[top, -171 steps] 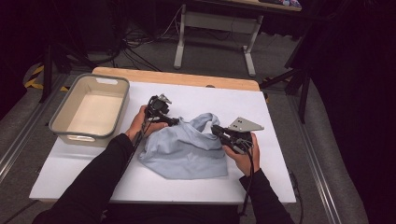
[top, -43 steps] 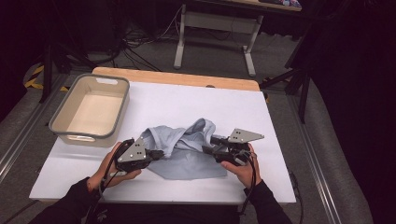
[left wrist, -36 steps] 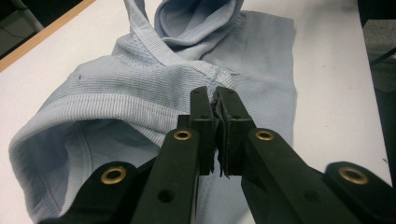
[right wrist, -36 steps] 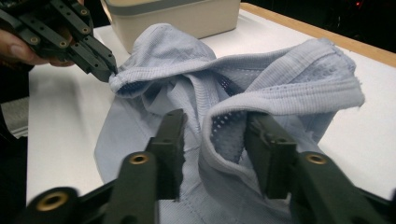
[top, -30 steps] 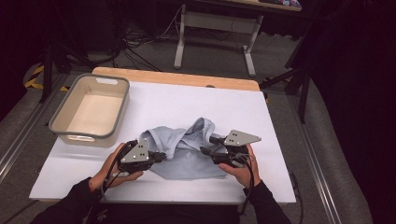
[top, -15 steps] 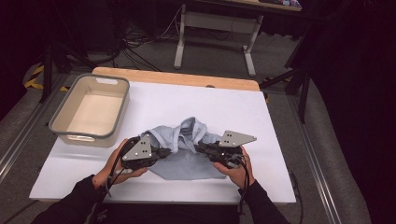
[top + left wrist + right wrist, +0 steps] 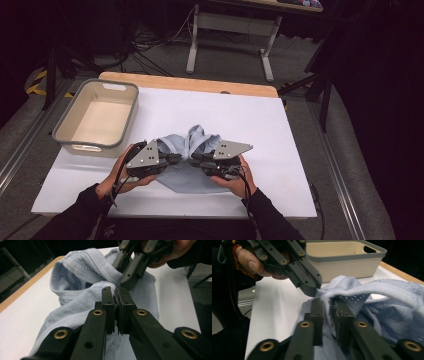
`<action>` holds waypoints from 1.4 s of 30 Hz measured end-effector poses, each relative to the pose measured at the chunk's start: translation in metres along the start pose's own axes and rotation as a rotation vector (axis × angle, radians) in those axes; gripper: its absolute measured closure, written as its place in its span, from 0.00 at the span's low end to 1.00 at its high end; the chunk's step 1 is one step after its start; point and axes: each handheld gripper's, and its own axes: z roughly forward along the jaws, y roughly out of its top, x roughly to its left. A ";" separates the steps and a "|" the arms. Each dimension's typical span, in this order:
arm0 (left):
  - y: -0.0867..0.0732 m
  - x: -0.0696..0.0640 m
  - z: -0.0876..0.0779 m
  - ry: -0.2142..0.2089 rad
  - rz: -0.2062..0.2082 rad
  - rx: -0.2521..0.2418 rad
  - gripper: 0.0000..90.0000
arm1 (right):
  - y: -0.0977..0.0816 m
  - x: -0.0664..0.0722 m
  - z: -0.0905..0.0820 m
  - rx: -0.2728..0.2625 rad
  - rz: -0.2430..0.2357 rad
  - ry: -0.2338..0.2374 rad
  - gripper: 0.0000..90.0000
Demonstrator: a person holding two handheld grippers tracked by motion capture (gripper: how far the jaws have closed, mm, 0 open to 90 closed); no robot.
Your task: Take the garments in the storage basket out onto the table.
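1. Near edge: two dark-sleeved forearms come in from the bottom of the high view, one hand on each gripper, both over the near half of the white table (image 7: 300,130).
2. Left gripper (image 7: 176,158): held at the near left of the cloth, pointing right. In its own view the jaws stand pressed together on a fold of the light blue cloth (image 7: 192,150), a thin edge of fabric pinched between the pads.
3. Right gripper (image 7: 196,161): held at the near right of the cloth, pointing left, tips almost meeting those of the left gripper. Its jaws have just been opening a little; in its own view a ribbed hem of the cloth sits in the narrow gap between them, lying against both pads. Firm grip or loose: cannot tell for sure, reads as clamped.
4. The cloth: mesh-knit garment, bunched at table centre, near half lying flat under the grippers, far half humped up in two raised folds just beyond the tips.
5. Far left: beige tub (image 7: 70,117) with a grey rim, on the table's left edge, well apart from the cloth, nothing visible inside.
6. Far edge: strip of bare wood (image 7: 150,80) along the tabletop, then grey floor, cables and a metal frame (image 7: 230,25).
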 end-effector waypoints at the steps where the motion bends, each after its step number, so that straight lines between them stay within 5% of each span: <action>1: 0.000 0.000 0.000 0.002 -0.001 -0.002 0.96 | 0.000 0.000 0.001 0.000 -0.003 0.009 0.82; 13: 0.002 -0.005 0.002 -0.017 0.003 -0.010 0.96 | -0.003 -0.001 0.020 0.039 0.025 -0.022 0.61; 18: 0.000 -0.004 0.000 0.000 0.006 -0.012 0.94 | -0.004 0.000 0.023 0.037 0.017 -0.028 0.88; 21: -0.002 -0.003 -0.004 0.031 -0.014 -0.025 0.77 | -0.004 0.002 0.021 0.035 0.000 -0.042 0.91; 24: -0.005 -0.004 -0.009 0.046 0.022 -0.013 0.75 | -0.004 0.002 0.018 0.030 -0.011 -0.049 0.92; 27: -0.010 -0.005 -0.012 0.088 0.038 0.029 0.63 | -0.004 0.002 0.013 0.020 -0.012 -0.064 0.92; 34: -0.017 0.005 0.004 0.076 0.024 0.105 0.57 | -0.003 0.001 0.007 0.011 -0.015 -0.083 0.92; 42: -0.010 0.003 0.007 0.115 0.070 0.083 0.54 | -0.003 0.000 0.005 0.022 -0.018 -0.110 0.93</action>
